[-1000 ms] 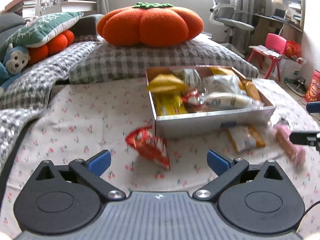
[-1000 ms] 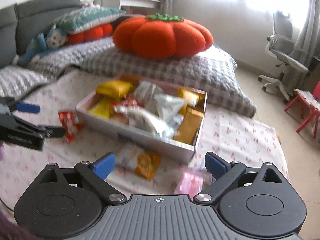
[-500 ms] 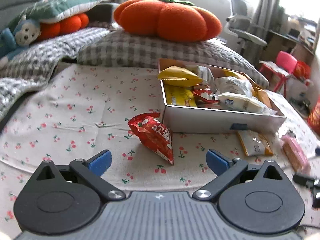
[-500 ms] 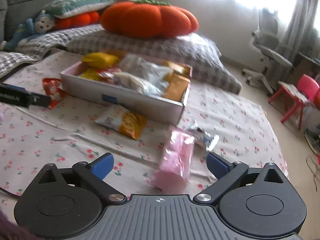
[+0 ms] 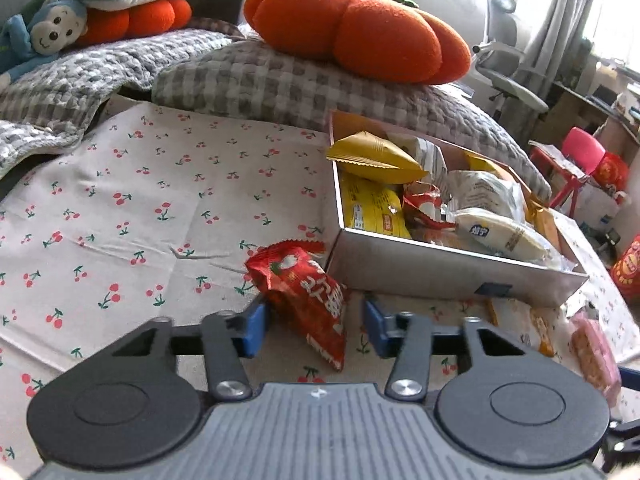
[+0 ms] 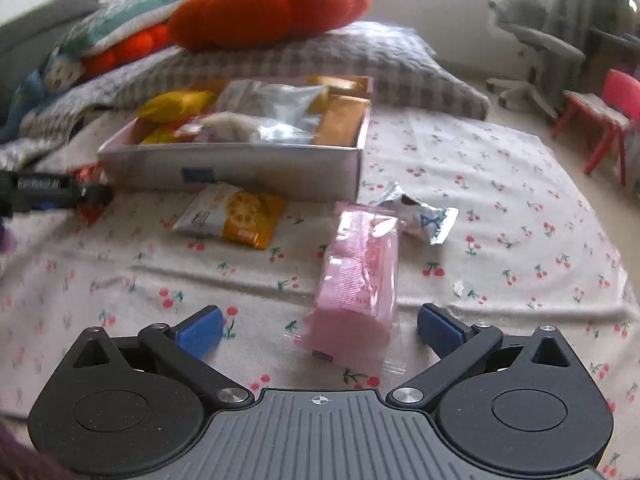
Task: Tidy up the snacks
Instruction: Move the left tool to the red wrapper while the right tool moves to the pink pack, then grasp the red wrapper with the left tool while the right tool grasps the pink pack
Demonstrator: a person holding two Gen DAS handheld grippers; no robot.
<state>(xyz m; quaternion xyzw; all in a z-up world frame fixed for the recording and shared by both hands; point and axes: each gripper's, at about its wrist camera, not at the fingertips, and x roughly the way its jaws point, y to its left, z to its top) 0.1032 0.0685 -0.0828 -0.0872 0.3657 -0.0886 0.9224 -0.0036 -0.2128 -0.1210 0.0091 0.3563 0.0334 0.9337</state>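
A red snack packet (image 5: 304, 284) lies on the cherry-print cloth just left of the open snack box (image 5: 420, 268). My left gripper (image 5: 313, 328) straddles the packet and its jaws are closing; the left pad is at the wrapper, while a gap remains before the right pad. In the right wrist view a pink packet (image 6: 360, 276) lies between the pads of my right gripper (image 6: 320, 330), whose wide jaws are opening without touching it. The box (image 6: 248, 168) holds several packets. An orange cookie packet (image 6: 236, 216) and a white-blue packet (image 6: 420, 216) lie in front of it.
A pumpkin cushion (image 5: 352, 28) rests on a grey checked pillow (image 5: 280, 80) behind the box. A monkey plush (image 5: 36, 36) sits far left. An office chair (image 6: 540, 48) and a red child's chair (image 6: 608, 108) stand beyond the bed at right.
The left gripper moved in and down over the red packet and its jaws narrowed around it. The right gripper sank toward the pink packet, which now lies between its pads.
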